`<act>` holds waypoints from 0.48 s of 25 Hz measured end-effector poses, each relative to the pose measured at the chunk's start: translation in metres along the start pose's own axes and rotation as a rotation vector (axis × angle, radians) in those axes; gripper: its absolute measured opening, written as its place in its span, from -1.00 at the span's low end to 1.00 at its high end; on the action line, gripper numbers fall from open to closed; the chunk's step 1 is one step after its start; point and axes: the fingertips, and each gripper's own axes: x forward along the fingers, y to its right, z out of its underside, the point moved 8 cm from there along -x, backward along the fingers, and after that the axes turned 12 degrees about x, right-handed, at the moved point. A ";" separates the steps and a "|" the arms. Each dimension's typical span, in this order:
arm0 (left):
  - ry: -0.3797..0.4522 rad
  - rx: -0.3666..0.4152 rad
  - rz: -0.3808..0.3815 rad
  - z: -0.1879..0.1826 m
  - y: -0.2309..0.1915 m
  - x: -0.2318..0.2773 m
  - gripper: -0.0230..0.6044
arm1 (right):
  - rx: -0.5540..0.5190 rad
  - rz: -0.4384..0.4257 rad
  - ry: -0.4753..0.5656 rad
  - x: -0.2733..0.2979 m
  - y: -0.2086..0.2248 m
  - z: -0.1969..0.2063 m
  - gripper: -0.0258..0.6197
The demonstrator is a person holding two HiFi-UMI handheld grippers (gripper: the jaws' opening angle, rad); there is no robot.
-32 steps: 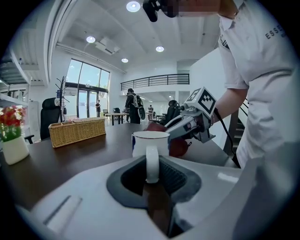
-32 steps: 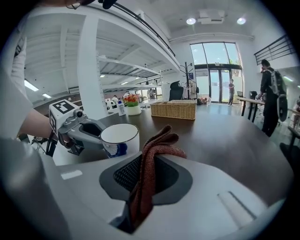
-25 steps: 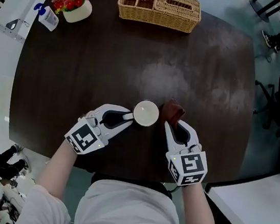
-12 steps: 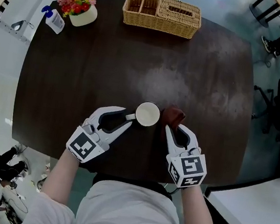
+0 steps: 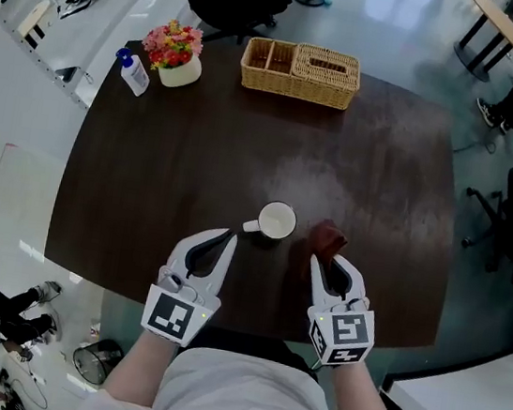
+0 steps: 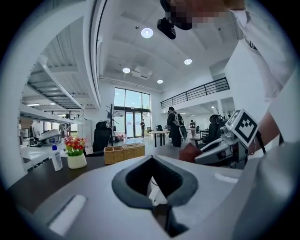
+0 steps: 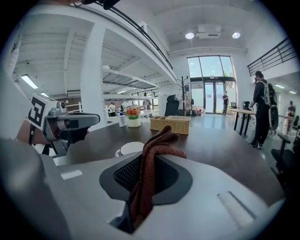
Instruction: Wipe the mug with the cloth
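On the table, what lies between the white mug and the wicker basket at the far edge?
Nothing. In the head view, the stretch of dark table between the mug and the basket is bare.

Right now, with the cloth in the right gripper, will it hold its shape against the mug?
Probably floppy: the cloth folds and droops in the right gripper. Likely light, since a pinch holds it. It should give against the mug.
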 end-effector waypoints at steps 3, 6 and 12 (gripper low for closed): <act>0.002 -0.020 -0.011 -0.018 0.012 -0.017 -0.93 | -0.001 0.013 0.026 -0.021 -0.006 -0.002 -0.67; 0.008 -0.031 -0.011 -0.029 0.023 -0.034 -0.93 | -0.003 0.029 0.036 -0.041 -0.013 0.001 -0.67; 0.025 -0.014 -0.012 -0.047 0.054 -0.088 -0.93 | -0.026 0.064 0.090 -0.103 -0.041 0.011 -0.68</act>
